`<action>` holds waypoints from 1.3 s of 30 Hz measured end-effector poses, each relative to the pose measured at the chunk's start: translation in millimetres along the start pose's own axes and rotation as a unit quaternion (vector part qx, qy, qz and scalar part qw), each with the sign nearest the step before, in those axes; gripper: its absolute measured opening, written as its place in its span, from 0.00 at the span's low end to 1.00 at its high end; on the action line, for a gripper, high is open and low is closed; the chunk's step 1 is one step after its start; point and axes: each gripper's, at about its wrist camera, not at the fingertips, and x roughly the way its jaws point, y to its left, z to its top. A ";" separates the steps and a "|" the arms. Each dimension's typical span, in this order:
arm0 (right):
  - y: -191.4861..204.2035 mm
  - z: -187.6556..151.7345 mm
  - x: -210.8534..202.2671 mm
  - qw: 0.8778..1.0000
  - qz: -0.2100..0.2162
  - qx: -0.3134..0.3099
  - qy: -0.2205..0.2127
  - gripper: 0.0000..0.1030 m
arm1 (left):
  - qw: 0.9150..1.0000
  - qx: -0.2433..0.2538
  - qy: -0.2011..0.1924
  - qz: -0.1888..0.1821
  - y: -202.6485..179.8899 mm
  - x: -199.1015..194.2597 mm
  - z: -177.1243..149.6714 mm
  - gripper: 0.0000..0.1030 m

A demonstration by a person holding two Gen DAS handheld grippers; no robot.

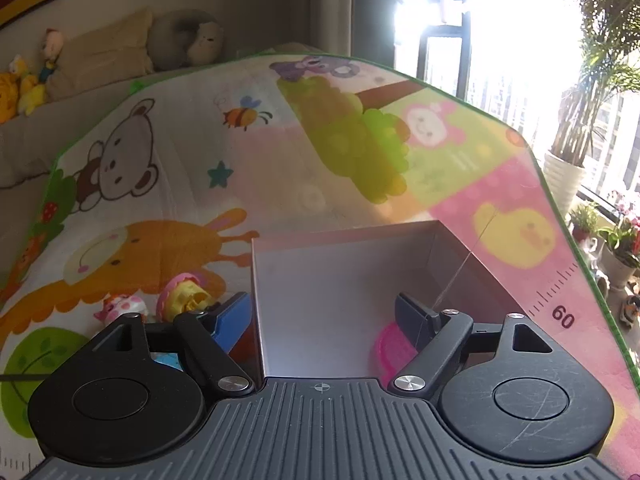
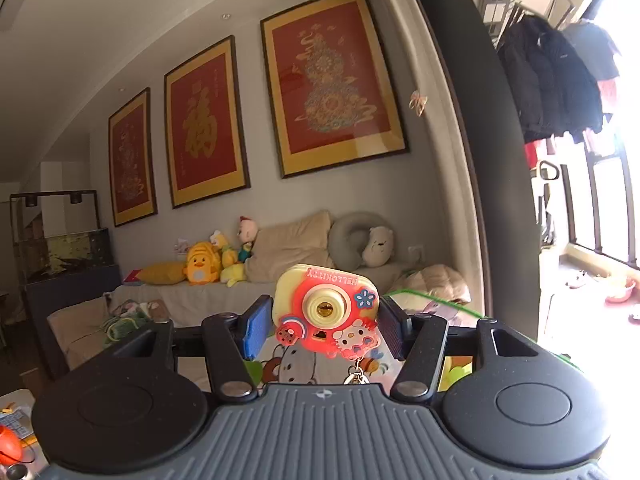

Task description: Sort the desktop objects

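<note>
Toy camera, upside down, is clamped in the right gripper jaws, high above the counter. The left gripper, jaws apart, straddles the grey box wall; steadying it should ease a drop-in.

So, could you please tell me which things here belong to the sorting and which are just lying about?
Sorting:
- pink-and-cream toy camera, in the right hand-held gripper
- open grey cardboard box
- pink-and-yellow plastic toy
- round pink plastic lid

Lying about:
- yellow duck plush
- red framed pictures
- potted palm
</note>
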 end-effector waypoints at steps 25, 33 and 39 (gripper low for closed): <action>-30.6 -191.0 156.3 0.946 -0.063 0.039 0.314 0.58 | 0.998 -0.015 0.013 0.053 102.1 -115.7 -65.5 0.99; 11.6 -207.1 93.7 0.953 0.020 -0.015 0.301 0.44 | 0.994 0.035 0.104 -0.005 101.1 -140.1 -141.8 0.99; 67.7 -263.3 69.3 0.912 0.148 0.008 0.382 0.33 | 0.991 0.036 0.105 -0.072 93.7 -162.4 -146.0 0.99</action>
